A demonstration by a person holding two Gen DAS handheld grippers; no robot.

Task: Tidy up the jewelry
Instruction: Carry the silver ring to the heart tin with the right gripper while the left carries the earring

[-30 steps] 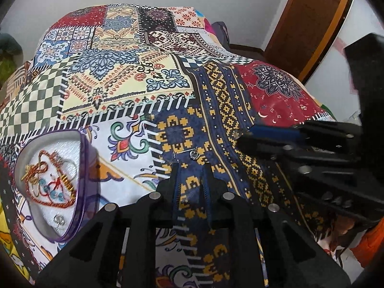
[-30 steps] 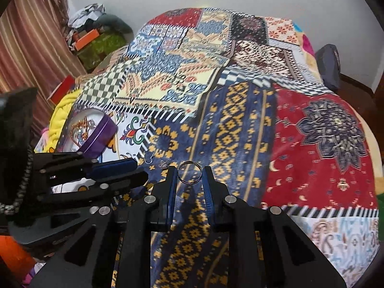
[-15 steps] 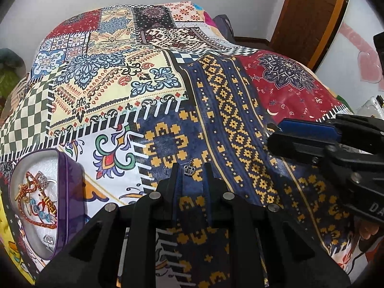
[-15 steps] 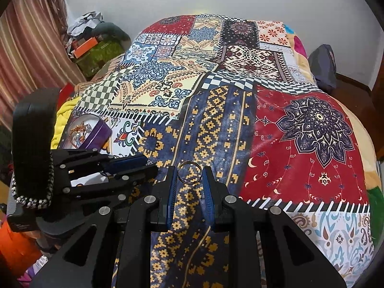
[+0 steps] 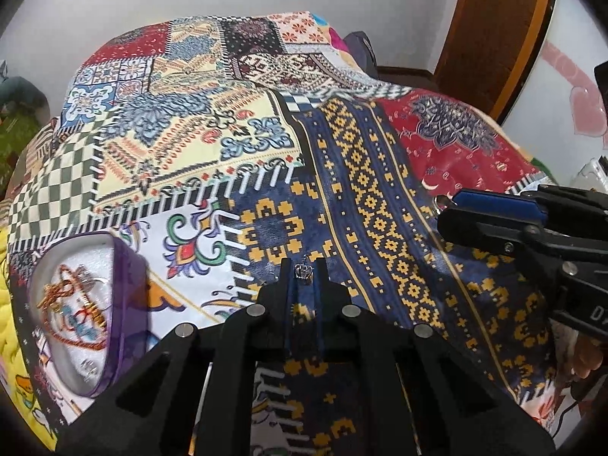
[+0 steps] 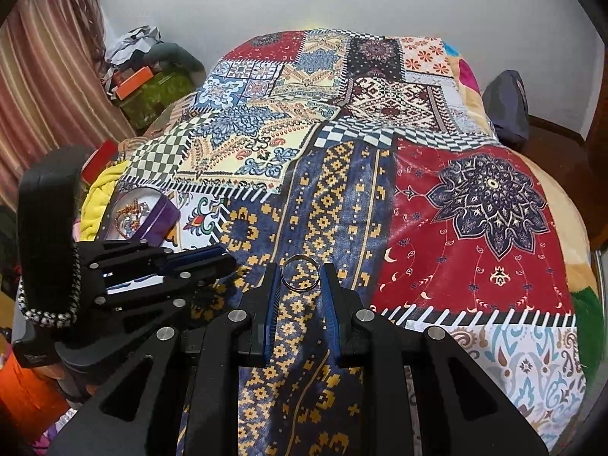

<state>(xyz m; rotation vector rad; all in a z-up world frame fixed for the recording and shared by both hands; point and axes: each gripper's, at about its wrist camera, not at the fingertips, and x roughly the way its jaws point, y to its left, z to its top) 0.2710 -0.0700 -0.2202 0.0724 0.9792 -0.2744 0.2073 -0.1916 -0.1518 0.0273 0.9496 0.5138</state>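
Both grippers have lifted off the quilt [image 6: 475, 205]: left gripper [image 5: 303, 271] pinches a tiny crown charm [image 5: 303, 270], right gripper [image 6: 300, 273] clamps a thin, light, slippery ring [image 6: 300, 273] by its rim.

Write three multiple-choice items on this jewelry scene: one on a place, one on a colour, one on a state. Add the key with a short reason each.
1. Where does the jewelry box sit relative to the left gripper?
A. To its left, on the bedspread
B. To its right
C. On the floor

2. What colour is the box's wall?
A. Red
B. Purple
C. Green

3. What does the right gripper hold?
A. Nothing
B. A necklace
C. A plain ring

Key: 1 A, the box lies left of the left gripper's fingers; 2 B, its side is purple; 3 C, a metal band sits between the pads.
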